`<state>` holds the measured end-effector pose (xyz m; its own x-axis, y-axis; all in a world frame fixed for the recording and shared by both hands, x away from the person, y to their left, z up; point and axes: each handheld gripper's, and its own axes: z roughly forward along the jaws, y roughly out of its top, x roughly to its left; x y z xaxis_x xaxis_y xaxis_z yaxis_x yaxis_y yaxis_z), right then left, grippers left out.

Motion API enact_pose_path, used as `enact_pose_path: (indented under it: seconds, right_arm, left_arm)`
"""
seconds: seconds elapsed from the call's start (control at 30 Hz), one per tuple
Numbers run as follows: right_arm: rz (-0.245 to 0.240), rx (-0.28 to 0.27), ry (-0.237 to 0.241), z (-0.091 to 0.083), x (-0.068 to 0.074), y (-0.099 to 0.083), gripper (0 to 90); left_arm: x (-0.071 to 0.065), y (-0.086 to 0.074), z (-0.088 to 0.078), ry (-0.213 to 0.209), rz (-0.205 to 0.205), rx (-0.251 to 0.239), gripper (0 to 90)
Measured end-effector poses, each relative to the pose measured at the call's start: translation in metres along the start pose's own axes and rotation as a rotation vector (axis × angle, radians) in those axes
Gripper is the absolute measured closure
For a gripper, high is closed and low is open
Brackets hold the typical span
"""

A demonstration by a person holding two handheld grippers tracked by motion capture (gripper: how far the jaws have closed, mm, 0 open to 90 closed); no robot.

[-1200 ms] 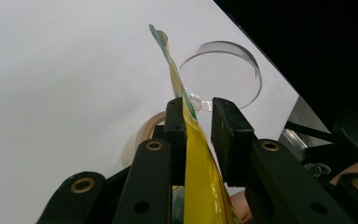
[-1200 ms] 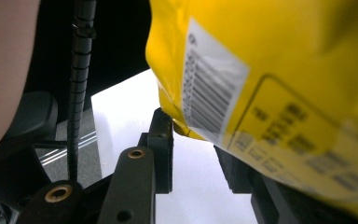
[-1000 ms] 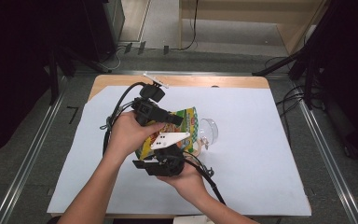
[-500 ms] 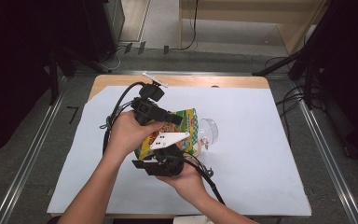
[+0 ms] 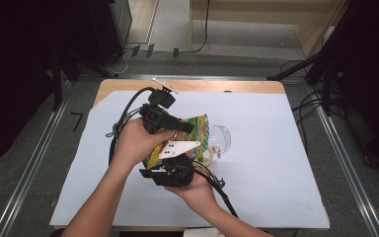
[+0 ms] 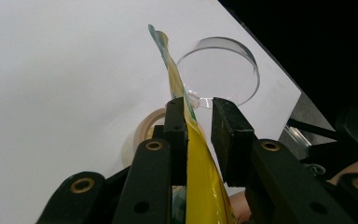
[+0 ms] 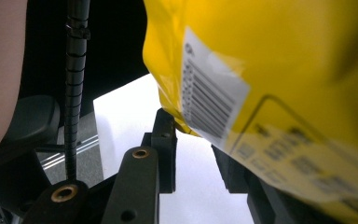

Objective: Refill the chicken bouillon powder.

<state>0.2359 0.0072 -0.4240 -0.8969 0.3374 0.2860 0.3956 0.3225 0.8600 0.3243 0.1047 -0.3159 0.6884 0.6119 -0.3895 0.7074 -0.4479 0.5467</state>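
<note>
The snack bag (image 5: pixel 193 134) is yellow and green with a black-barred white barcode label, beside a clear glass (image 5: pixel 220 138) on the white bench (image 5: pixel 286 163).

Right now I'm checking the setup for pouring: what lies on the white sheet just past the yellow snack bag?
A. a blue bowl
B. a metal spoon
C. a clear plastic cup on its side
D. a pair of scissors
C: the clear plastic cup lies on its side just beyond the yellow snack bag, its round rim plain in the left gripper view.

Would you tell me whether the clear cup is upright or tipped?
Tipped: the clear cup lies on its side on the table, its round mouth facing sideways.
</note>
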Motion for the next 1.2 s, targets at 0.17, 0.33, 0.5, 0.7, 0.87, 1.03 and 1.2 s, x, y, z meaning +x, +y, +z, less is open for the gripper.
enact_pose_path:
  seconds: [0.17,0.33,0.5,0.7,0.87,1.03,1.2]
  right_arm:
    - [-0.001,0.001,-0.003,-0.0004,0.0001,-0.0016,72.3]
    - [0.0,-0.001,-0.003,-0.0006,0.0002,-0.0015,72.3]
    - [-0.006,0.001,-0.004,-0.0005,0.0,-0.0015,72.4]
    - [-0.004,0.001,-0.004,-0.0006,0.0001,-0.0013,72.4]
    - [-0.009,0.002,-0.005,-0.0003,0.0,-0.0015,72.5]
    - [-0.007,0.002,-0.005,-0.0003,0.0001,-0.0015,72.4]
    - [-0.01,0.002,-0.006,-0.0001,0.0,-0.0017,72.5]
  left_arm:
    - [-0.0004,-0.0001,0.0016,-0.004,-0.002,0.003,76.6]
    - [-0.0003,-0.0001,0.0015,-0.005,-0.003,0.002,76.6]
    - [0.0,-0.0002,0.0015,-0.005,-0.004,0.001,76.6]
    - [0.0001,-0.0003,0.0014,-0.004,-0.003,0.001,76.6]
    - [0.0006,-0.0005,0.0014,-0.005,-0.004,0.001,76.5]
    - [0.0004,-0.0005,0.0014,-0.006,-0.004,0.001,76.5]
    - [0.0011,-0.0006,0.0015,-0.007,-0.004,0.002,76.5]
